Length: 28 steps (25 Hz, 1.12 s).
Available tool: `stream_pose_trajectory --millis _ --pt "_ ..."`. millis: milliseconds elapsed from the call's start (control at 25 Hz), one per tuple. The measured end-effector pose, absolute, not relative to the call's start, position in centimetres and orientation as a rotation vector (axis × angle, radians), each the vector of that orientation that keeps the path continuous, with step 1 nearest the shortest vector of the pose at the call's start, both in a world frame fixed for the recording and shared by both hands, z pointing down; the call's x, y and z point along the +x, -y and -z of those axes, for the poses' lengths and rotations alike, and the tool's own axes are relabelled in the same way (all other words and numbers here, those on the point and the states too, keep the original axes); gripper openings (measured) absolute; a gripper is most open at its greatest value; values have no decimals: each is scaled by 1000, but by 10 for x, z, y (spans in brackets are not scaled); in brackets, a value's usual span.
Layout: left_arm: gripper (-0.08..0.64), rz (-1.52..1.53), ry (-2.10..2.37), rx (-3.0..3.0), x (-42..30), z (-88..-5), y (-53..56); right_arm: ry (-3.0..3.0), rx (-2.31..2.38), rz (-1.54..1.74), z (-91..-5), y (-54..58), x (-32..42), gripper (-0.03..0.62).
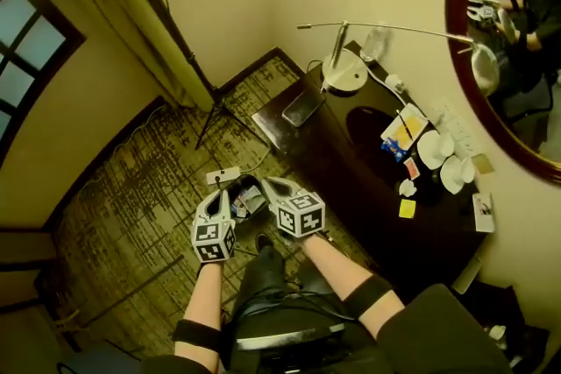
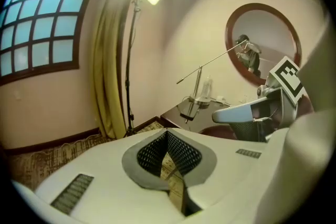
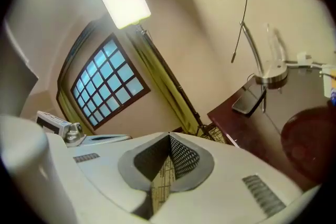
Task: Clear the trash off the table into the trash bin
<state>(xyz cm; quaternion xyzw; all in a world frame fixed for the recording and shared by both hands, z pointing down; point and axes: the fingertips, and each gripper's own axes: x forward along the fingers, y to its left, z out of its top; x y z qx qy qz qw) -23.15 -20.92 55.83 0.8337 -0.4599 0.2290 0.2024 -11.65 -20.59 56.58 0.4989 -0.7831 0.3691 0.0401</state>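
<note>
In the head view both grippers are held close together in front of me, raised over the floor left of the dark table. My left gripper and right gripper are both shut, with nothing between the jaws. Between them, lower down, sits the small dark trash bin with scraps inside. Trash lies at the table's far right side: a yellow-and-blue packet, white lids, a crumpled white scrap and a yellow note. The left gripper view shows closed tips; the right gripper view shows the same.
A desk lamp with a long thin arm and a phone stand at the table's far end. A round mirror hangs on the wall behind. A light stand, a curtain and a white power strip occupy the patterned carpet.
</note>
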Motion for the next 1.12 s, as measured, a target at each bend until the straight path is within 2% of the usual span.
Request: stream_pose_trajectory --millis 320,640,840,1120 --pt "1 -682 914 2616 -63 -522 192 2146 1985 -1013 -527 142 68 0" --pt "1 -726 439 2836 104 -512 109 1726 2395 -938 -523 0 230 0" --pt "1 -739 185 2900 174 -506 43 1516 2557 -978 -526 -88 279 0" --pt "1 -773 -15 2951 209 -504 -18 1404 2603 -994 -535 -147 293 0"
